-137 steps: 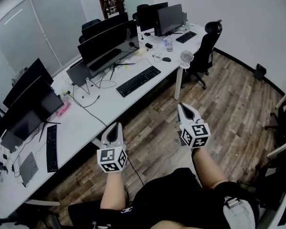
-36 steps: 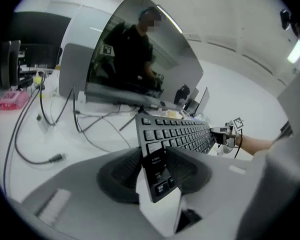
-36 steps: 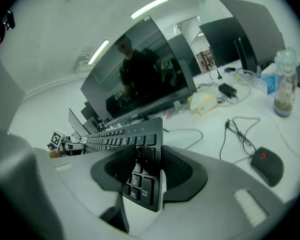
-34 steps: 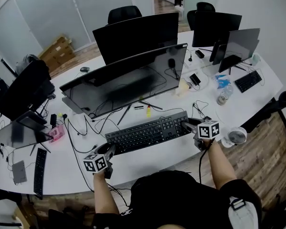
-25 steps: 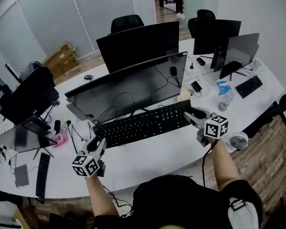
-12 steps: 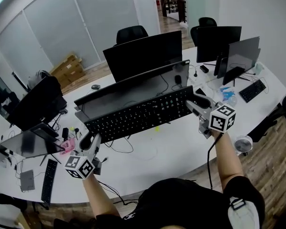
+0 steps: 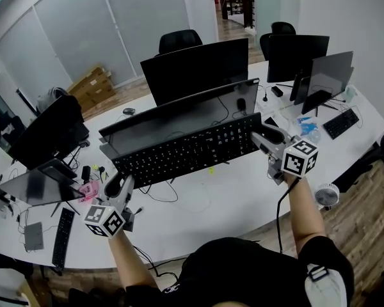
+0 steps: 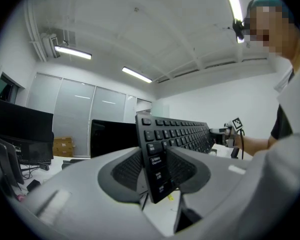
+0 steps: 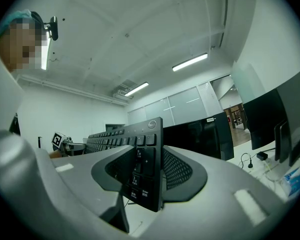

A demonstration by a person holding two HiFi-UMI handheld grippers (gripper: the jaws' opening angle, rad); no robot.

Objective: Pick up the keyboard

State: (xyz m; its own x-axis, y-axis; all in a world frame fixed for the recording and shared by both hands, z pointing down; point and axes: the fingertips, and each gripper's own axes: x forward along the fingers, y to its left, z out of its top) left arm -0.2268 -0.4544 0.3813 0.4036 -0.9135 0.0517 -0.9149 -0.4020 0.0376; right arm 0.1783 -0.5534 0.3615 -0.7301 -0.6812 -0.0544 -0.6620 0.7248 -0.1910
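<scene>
A long black keyboard (image 7: 189, 150) hangs in the air above the white desk (image 7: 205, 206), held by both ends, its keys tilted toward me. My left gripper (image 7: 119, 183) is shut on the keyboard's left end (image 8: 156, 170), which stands on edge between the two dark pads (image 8: 127, 170). At the other end my right gripper (image 7: 264, 137) is shut on the number-pad end (image 9: 144, 174), also clamped edge-up between its pads (image 9: 177, 169). A thin cable (image 7: 160, 197) trails from the keyboard down to the desk.
A wide dark monitor (image 7: 179, 117) stands just behind the lifted keyboard, with more monitors (image 7: 195, 66) beyond it. A small white fan (image 7: 326, 195) sits at the desk's right front. A second keyboard (image 7: 341, 123) lies far right, another keyboard (image 7: 62, 230) far left.
Both grippers have lifted the keyboard from the desk surface up in front of the monitor, and it has tipped toward me. In the last half second it has stayed still.
</scene>
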